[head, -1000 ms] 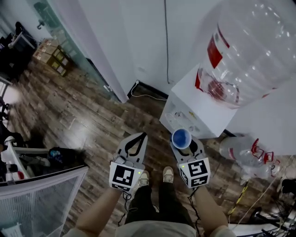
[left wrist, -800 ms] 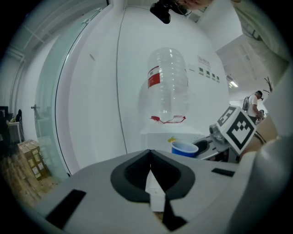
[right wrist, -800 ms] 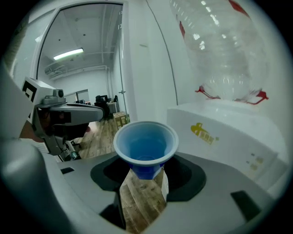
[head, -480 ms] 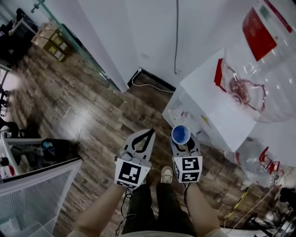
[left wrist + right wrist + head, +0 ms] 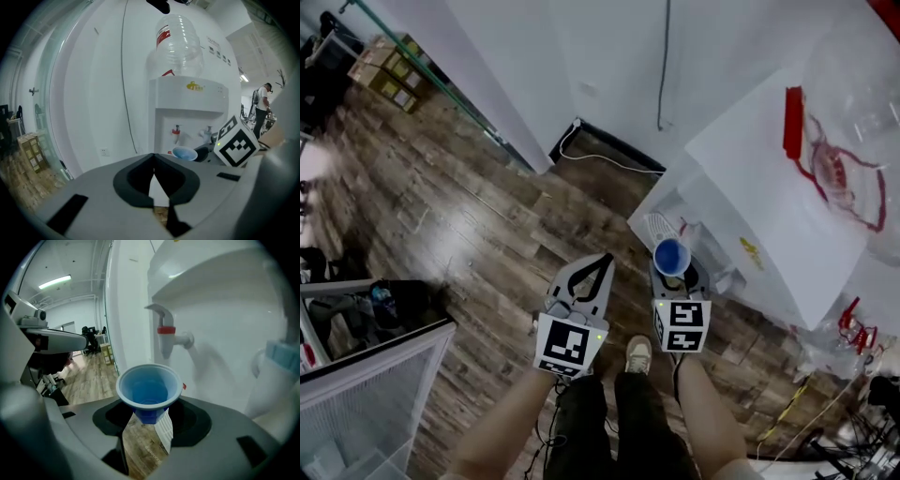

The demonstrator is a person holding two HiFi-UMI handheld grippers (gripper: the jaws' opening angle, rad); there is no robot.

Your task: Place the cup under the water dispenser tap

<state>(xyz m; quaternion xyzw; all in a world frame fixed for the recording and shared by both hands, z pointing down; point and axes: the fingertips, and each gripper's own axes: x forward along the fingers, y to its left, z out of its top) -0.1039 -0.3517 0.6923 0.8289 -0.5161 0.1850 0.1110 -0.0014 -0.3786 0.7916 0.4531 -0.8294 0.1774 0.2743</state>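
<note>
Right gripper view shows you the blue cup (image 5: 149,392) at the centre of the frame. It is upright with its mouth open toward the camera, and nothing can be seen inside but its blue bottom. Your right hand-held gripper (image 5: 150,414) is clenched on the cup's narrow base, one jaw on each side. The red tap (image 5: 165,331) of the water dispenser (image 5: 220,310) hangs above the cup and a little right of it. The cup is apart from the tap and not yet under it. A blue tap (image 5: 281,355) sits at the right edge.

In the head view the cup (image 5: 671,256) is at centre right, just in front of the white dispenser (image 5: 750,216), above the wooden floor (image 5: 469,216).

In the left gripper view a clear bottle (image 5: 179,47) with a red label stands upside down on the dispenser; you cannot tell whether it holds water.

Your left hand-held gripper (image 5: 153,164) has its jaw tips pressed together with nothing between them. Both forearms, left (image 5: 502,422) and right (image 5: 712,422), reach up from the bottom edge. The two grippers lie side by side in the lower middle, angled downward, with the left one (image 5: 600,264) beside the right (image 5: 675,274).
</note>
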